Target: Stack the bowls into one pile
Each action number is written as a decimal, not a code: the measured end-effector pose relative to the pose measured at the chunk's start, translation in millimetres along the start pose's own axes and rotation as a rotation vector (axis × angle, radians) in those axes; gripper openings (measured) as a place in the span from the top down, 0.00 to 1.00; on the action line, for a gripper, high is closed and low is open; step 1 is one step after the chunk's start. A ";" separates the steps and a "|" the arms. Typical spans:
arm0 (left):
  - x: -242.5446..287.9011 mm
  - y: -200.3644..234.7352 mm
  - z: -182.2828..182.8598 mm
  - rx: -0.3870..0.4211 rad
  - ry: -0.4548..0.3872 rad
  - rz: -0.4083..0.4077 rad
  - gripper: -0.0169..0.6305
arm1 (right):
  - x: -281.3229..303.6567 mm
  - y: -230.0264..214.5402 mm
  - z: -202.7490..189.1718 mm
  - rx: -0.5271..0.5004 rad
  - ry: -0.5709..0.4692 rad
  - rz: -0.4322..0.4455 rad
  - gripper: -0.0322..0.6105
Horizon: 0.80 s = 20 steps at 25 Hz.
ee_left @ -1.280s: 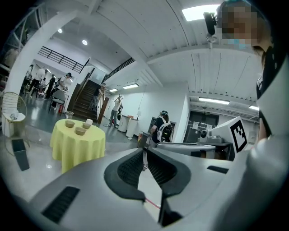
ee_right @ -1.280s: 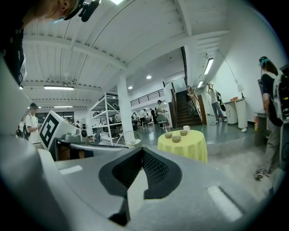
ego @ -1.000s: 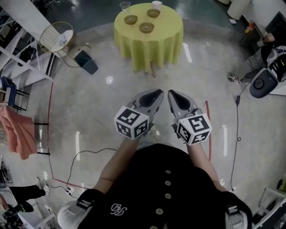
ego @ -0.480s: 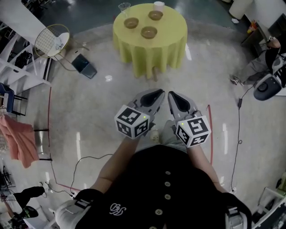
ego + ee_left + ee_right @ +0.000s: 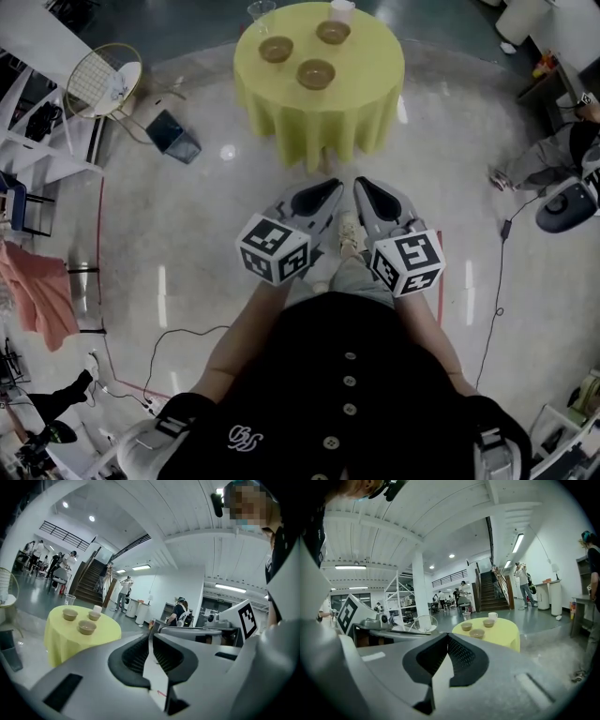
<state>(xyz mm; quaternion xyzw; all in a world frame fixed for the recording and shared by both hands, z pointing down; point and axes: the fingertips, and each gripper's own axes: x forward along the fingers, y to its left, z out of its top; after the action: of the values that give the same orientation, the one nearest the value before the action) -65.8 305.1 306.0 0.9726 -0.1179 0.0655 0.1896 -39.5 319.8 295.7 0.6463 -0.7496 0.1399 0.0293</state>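
Three brown bowls stand apart on a round table with a yellow cloth (image 5: pixel 319 122): one at the left (image 5: pixel 276 49), one nearer me (image 5: pixel 316 73), one at the back (image 5: pixel 333 32). My left gripper (image 5: pixel 334 190) and right gripper (image 5: pixel 361 186) are held side by side over the floor, a good way short of the table, both shut and empty. In the left gripper view the bowls (image 5: pixel 87 627) lie far ahead to the left of the shut jaw tips (image 5: pixel 149 634). In the right gripper view they (image 5: pixel 477 633) sit just right of the shut tips (image 5: pixel 447 635).
A clear cup (image 5: pixel 262 11) and a white cup (image 5: pixel 342 9) stand at the table's far edge. A round wire chair (image 5: pixel 108 80) and a dark box (image 5: pixel 174 134) are on the floor left of the table. Cables and a red line cross the floor. A person sits at the right (image 5: pixel 562 150).
Both grippers have moved forward together and the table now sits closer in the head view. The jaws stayed shut. A foot has come into view between the grippers.
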 end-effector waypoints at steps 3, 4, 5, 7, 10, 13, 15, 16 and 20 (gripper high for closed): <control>29.2 20.9 17.1 -0.004 -0.010 0.018 0.92 | 26.1 -29.3 13.8 -0.002 -0.002 0.012 0.95; 39.4 27.2 24.1 -0.006 -0.013 0.023 0.92 | 34.5 -39.4 19.0 -0.003 0.001 0.017 0.95; 48.9 32.8 30.8 -0.006 -0.016 0.028 0.92 | 42.6 -49.0 24.2 -0.002 0.003 0.023 0.95; 66.7 43.6 42.7 -0.003 -0.021 0.040 0.92 | 58.3 -66.6 35.0 -0.003 0.002 0.038 0.95; 93.5 61.5 57.4 -0.002 -0.034 0.057 0.92 | 83.4 -90.7 50.2 -0.017 -0.005 0.066 0.95; 121.3 79.5 70.0 0.002 -0.051 0.072 0.92 | 107.6 -114.7 61.2 -0.042 -0.002 0.096 0.95; 139.8 91.3 78.0 -0.001 -0.063 0.085 0.92 | 122.3 -131.5 69.0 -0.055 -0.001 0.114 0.95; 148.3 97.1 82.1 -0.003 -0.068 0.093 0.92 | 129.2 -139.3 73.0 -0.060 0.000 0.122 0.95; 178.7 116.1 100.8 -0.004 -0.088 0.120 0.92 | 151.4 -166.0 87.8 -0.082 0.004 0.148 0.95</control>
<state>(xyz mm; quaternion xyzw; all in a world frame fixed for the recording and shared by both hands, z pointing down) 85.2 125.3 285.0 0.9652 -0.1846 0.0335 0.1820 110.1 131.8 274.0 0.5869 -0.8005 0.1122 0.0466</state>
